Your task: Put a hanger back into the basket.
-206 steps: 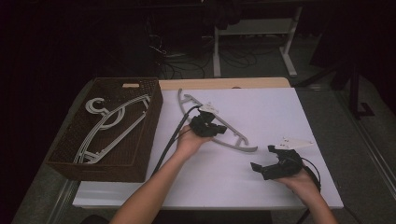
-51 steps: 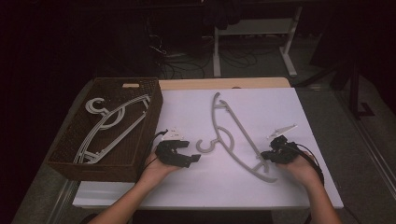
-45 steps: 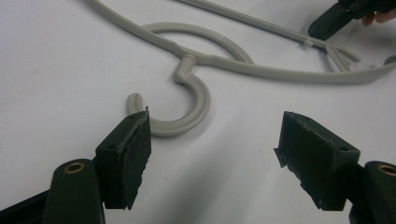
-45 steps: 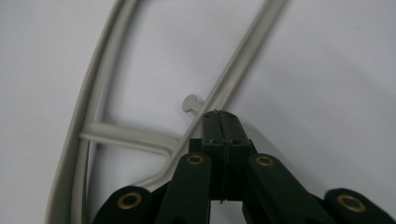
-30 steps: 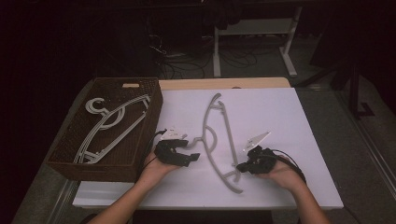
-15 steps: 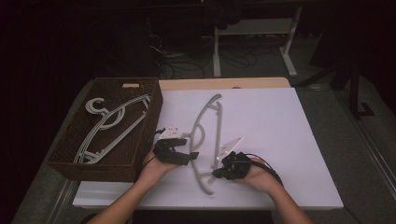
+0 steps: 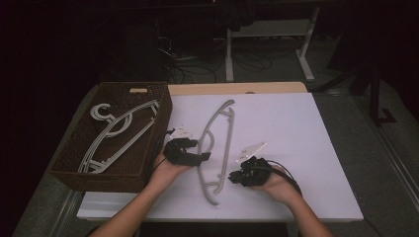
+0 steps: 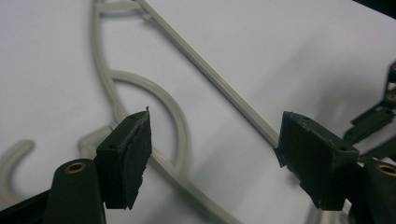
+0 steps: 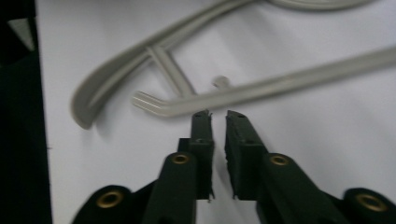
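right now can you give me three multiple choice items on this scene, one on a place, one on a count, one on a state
1. Where does the loose hanger lie?
A. in the basket
B. on the white table top between the two claws
C. on the floor

2. How many hangers are in the wicker basket?
A. none
B. five
C. two

3. How do the left claw jaws stand?
A. wide apart with nothing pressed between the pads
C. clamped on the basket rim
B. shut on the hanger hook

Answers:
1 B, the high view shows it flat on the white table top between the left claw and the right claw.
2 C, two grey hangers overlap in the basket.
3 A, the left gripper view shows the pads far apart over the hanger.
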A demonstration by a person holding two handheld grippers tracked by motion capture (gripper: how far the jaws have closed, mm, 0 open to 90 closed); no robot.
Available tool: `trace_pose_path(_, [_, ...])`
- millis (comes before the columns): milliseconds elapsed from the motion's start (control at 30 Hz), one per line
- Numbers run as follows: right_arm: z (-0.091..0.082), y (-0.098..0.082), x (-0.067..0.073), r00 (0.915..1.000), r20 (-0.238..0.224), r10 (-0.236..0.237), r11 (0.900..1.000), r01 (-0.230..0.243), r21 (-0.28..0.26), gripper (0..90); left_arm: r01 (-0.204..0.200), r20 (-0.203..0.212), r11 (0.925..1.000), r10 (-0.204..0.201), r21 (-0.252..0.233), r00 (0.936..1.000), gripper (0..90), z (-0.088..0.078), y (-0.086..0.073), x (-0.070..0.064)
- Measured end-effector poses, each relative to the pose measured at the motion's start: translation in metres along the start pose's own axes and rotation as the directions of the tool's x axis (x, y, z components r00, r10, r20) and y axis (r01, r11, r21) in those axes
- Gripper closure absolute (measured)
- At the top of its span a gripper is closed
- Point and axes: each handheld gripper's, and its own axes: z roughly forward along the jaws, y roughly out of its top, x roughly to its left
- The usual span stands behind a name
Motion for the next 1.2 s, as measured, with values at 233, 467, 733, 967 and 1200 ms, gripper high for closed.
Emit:
trace_pose_path(233, [-0.025,-0.020,-0.008,0.9905,0.096,0.099,0.993,-0.092,-0.068,49.6,0.007,-0.058,0.9999,-0.007,0.010,0.9983,53.6,0.027,0.026,0.019])
trace_pose_path(467, [-0.043,-0.039,-0.010,0.9761,0.154,0.153,0.984,-0.136,-0.114,37.6,0.039,-0.091,0.9982,-0.035,0.045,0.9952,89.9,0.056,0.043,0.041])
trace_pose_path(733, [-0.057,-0.056,-0.011,0.9620,0.187,0.199,0.974,-0.172,-0.150,31.5,0.032,-0.203,0.9954,-0.013,0.090,0.9790,90.0,0.098,0.069,0.078])
trace_pose_path(967, [-0.058,-0.055,-0.012,0.9609,0.185,0.206,0.970,-0.175,-0.171,29.9,0.027,-0.211,0.9908,0.001,0.133,0.9775,90.0,0.125,0.078,0.094])
trace_pose_path(1200, [-0.061,-0.057,-0.014,0.9584,0.182,0.220,0.965,-0.186,-0.186,29.2,0.039,-0.186,0.9880,-0.010,0.149,0.9824,90.0,0.136,0.079,0.097])
